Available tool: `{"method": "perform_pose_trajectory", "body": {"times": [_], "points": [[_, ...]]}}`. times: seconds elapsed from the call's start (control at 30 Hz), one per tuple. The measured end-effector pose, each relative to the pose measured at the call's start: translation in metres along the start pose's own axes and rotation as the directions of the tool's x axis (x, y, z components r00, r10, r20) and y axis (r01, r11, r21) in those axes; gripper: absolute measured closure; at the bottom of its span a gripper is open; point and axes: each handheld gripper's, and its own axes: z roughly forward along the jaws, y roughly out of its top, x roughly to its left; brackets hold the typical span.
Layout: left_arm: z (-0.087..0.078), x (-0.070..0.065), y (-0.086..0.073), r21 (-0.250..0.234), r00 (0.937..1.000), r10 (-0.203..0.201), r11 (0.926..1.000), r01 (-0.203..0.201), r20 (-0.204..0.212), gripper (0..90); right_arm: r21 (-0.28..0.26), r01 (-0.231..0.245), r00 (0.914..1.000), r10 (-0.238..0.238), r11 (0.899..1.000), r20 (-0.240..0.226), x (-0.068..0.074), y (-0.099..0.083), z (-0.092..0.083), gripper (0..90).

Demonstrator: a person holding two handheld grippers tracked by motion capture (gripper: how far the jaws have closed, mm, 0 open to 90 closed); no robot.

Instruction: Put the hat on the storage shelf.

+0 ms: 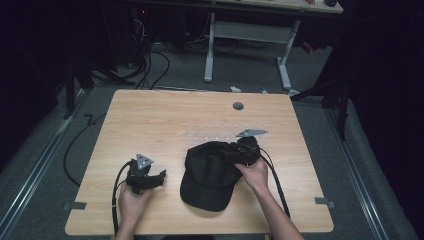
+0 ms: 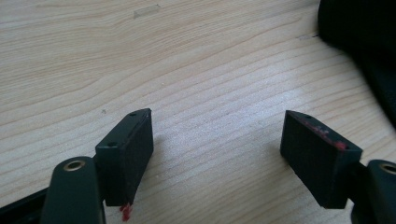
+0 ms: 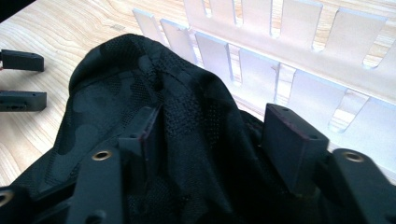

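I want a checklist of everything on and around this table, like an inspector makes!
Surface: wooden table, bare, with a round grey plug near the far edge.
Job's things: black cap.
Clutter: nothing seen.
Grippers: left claw open over bare wood; right claw has cap fabric bunched between its jaws, grip unclear.
Cables: one black cable trails from each claw.
Surroundings: grey floor, white desk frame behind, dark room.

The left claw (image 2: 217, 154) hangs low over the pale wood-grain surface (image 2: 187, 70), its two black jaws spread wide with bare wood between them. Red flecks mark both jaw edges. A black cap (image 2: 364, 42) edges in at the upper right corner.
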Motion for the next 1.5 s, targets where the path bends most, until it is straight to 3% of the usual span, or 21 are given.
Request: {"method": "perform_pose_trajectory", "body": {"times": [0.27, 0.43, 0.67, 0.87, 1.13, 1.5], "points": [[0.0, 0.0, 0.0, -0.002, 1.0, 0.0, 1.0, 0.0, 0.0, 25.9, 0.004, 0.006, 0.9996, -0.006, 1.0, -0.028, -0.002, -0.001, 0.002, 59.1], [0.0, 0.0, 0.0, -0.001, 1.0, -0.001, 1.0, 0.001, 0.001, 25.9, 0.004, 0.044, 0.998, -0.043, 0.999, -0.047, -0.001, -0.003, 0.0, 70.7], [0.0, 0.0, 0.0, -0.002, 1.0, 0.0, 1.0, 0.0, 0.0, 25.9, -0.007, 0.061, 0.9944, -0.061, 0.998, -0.086, -0.004, -0.009, -0.006, 80.2], [0.0, 0.0, 0.0, -0.002, 1.0, 0.0, 1.0, 0.0, 0.001, 25.9, -0.021, 0.076, 0.9923, -0.077, 0.997, -0.097, -0.003, -0.012, -0.011, 83.2], [0.0, 0.0, 0.0, -0.002, 1.0, 0.0, 1.0, 0.0, 0.001, 25.9, -0.08, 0.101, 0.9885, -0.109, 0.992, -0.105, 0.002, -0.01, -0.033, 84.2], [0.0, 0.0, 0.0, -0.001, 1.0, 0.001, 1.0, -0.001, -0.001, 25.8, -0.136, 0.078, 0.9897, -0.093, 0.988, -0.109, -0.002, -0.009, -0.057, 84.4]]}}
